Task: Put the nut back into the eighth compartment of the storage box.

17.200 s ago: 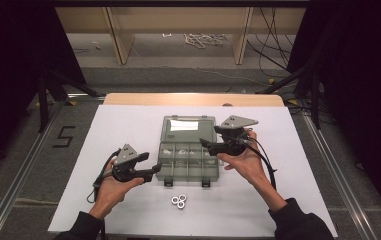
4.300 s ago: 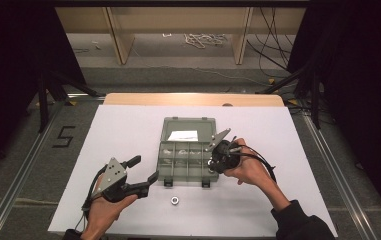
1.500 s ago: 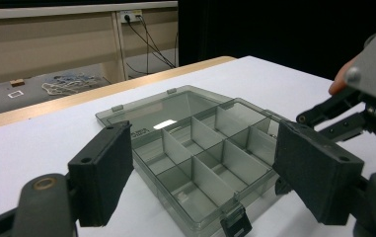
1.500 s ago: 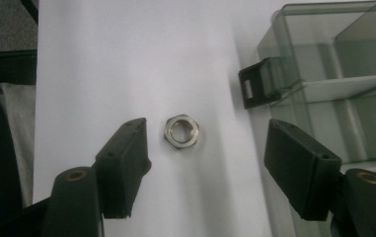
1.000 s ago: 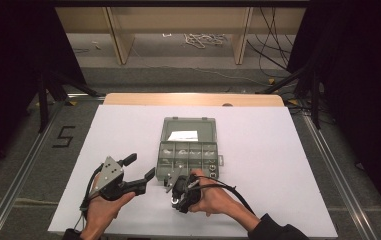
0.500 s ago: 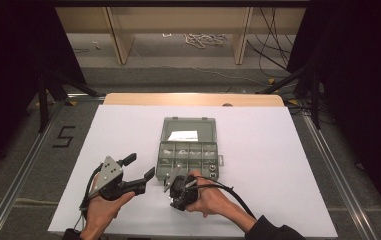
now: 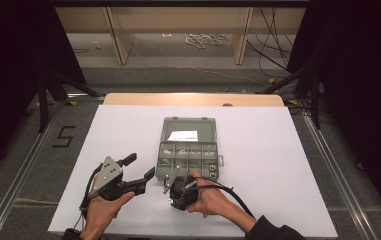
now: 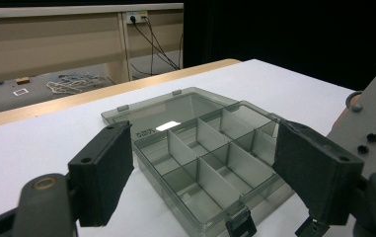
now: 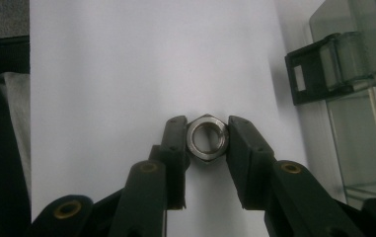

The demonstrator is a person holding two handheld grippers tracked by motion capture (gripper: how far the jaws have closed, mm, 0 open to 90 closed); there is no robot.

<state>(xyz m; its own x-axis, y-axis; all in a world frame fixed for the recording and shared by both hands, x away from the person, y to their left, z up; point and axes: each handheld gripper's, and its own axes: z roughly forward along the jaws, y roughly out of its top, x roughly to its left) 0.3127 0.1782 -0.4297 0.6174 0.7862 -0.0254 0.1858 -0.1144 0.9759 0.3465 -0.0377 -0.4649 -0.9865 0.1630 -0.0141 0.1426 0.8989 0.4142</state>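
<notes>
My right gripper (image 9: 206, 140) has closed its jaws on both sides of a steel hex nut (image 9: 206, 138) lying flat on the white table (image 7: 288, 170), low in the frame centre, just in front of the compartment box (image 7: 189, 150). The box's clear lid (image 8: 173, 106) lies open; in the left gripper view the near compartments look empty. My left gripper (image 7: 139, 170) hangs wide open, holding nothing, at lower left.

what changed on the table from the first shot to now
The right claw moved from the organizer box's right side down to its front and has closed on the last steel nut; two nuts lay there at first, then one. The left claw pulled back from the box's left edge toward the person and is open. The box stayed put, lid open.
</notes>
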